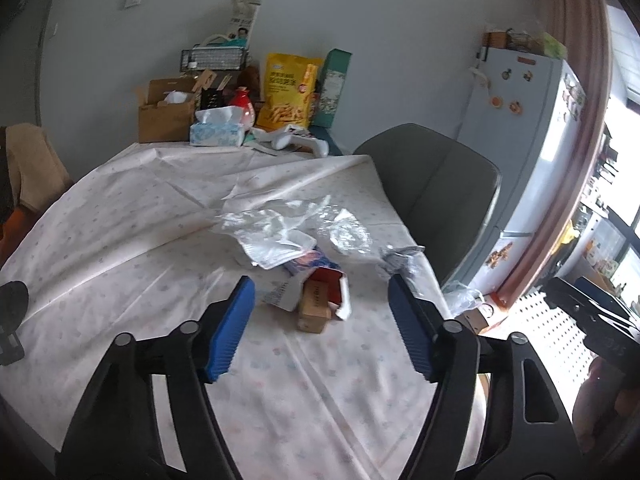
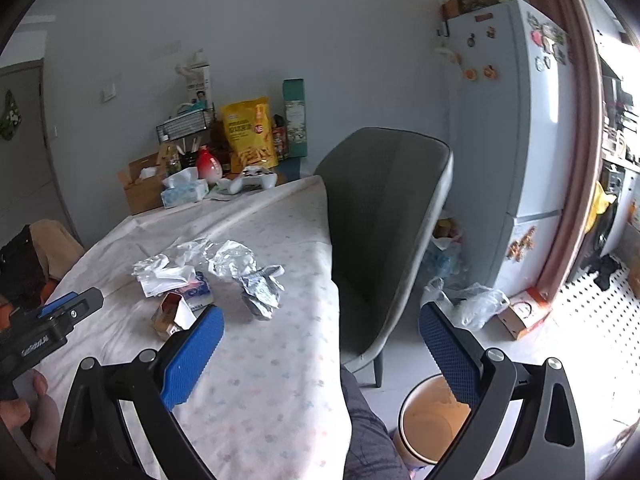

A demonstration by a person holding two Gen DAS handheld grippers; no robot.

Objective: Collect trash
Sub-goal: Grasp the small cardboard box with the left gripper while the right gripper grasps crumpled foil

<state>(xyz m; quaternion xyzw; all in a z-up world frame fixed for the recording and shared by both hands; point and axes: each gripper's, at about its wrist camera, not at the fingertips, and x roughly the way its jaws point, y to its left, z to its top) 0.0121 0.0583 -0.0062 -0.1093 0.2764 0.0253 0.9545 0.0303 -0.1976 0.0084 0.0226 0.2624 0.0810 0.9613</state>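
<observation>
Trash (image 1: 304, 240) on surface (image 1: 120, 240) looks light, crinkly, slippery; we judge the stiffer torn carton (image 1: 320, 300) the surest hold, both grippers' fingers (image 1: 230, 332) spread empty.

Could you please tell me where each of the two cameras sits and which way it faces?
Left wrist: behind the open left hand-held gripper, facing the crumpled wrappers and small cardboard box on the white dotted tablecloth.
Right wrist: behind the open right hand-held gripper, over the table edge, orange-lined bin below; a leg shows.
Shared: grey chair, white fridge.
</observation>
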